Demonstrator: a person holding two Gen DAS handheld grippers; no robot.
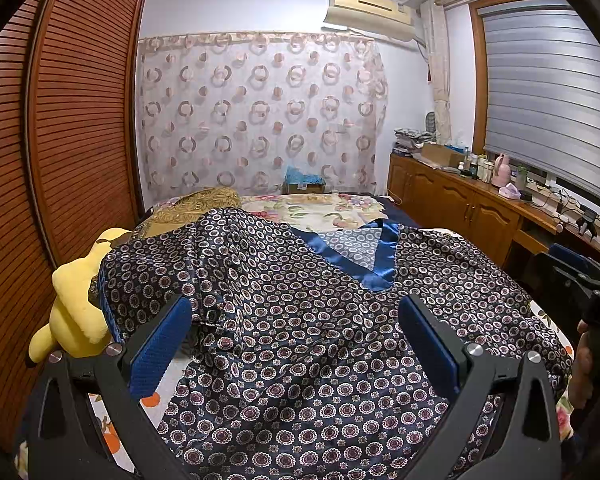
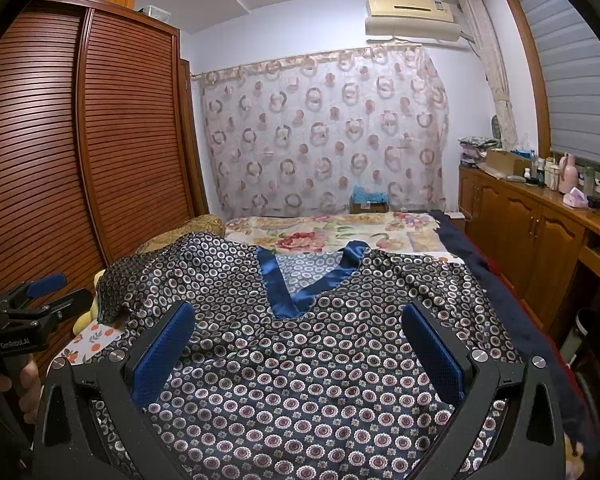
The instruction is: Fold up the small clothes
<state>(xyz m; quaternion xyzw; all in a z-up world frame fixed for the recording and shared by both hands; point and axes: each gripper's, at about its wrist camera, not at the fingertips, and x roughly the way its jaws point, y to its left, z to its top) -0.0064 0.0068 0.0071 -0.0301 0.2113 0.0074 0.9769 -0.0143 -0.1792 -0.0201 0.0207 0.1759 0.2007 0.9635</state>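
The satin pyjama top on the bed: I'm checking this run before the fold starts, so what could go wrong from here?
1. The patterned satin top looks slippery; it may slide out of a shallow pinch.
2. Its left sleeve is bunched and draped over the yellow plush toy; lifting could drag the toy or fold in creases.
3. Both tools, left and right, are open and holding nothing; a deep pinch might also catch the floral bedsheet.

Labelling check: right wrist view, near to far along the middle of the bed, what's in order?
right gripper → patterned navy top → its blue V-neckline → floral bedsheet → cardboard box with blue contents → circle-patterned curtain.
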